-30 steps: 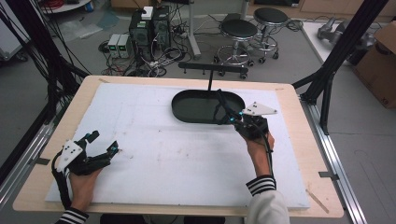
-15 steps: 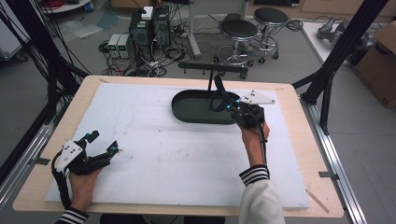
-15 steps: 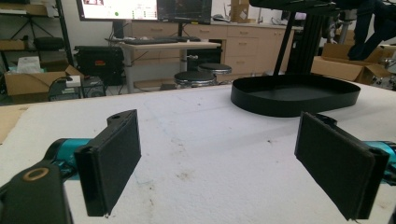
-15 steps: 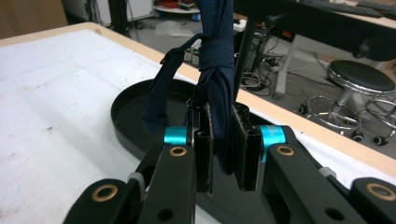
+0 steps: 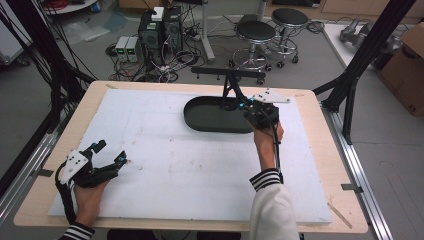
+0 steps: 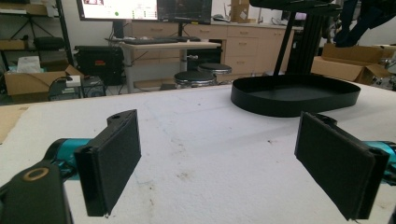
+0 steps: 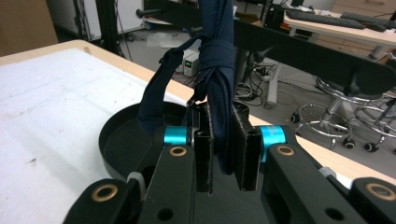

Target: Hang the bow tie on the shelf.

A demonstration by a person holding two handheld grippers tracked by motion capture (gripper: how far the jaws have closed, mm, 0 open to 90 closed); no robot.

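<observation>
1. The table in front of me is a pale wooden top almost wholly covered by a white foam sheet, which is scuffed and speckled with small dark marks.
2. On the far right part of the sheet sits a black oval tray with a low wall; in the left gripper view the tray shows far off to the right, well apart from my left hand.
3. Just beyond the far edge of the table stands a black rack with a crossbar.
4. A dark blue strip of cloth hangs from up by that bar, knotted round itself with a loop drooping to one side. From above, the cloth is a thin dark line rising over the far rim of the tray.
5. My right tongs reach out over the right end of the tray. In the right gripper view the right tongs are pinched narrow on the cloth, which runs down between the two pads with its lower end just below them.
6. My left tongs rest on the near left corner of the sheet. In the left gripper view they stand wide, holding nothing, with bare sheet between the pads.
</observation>
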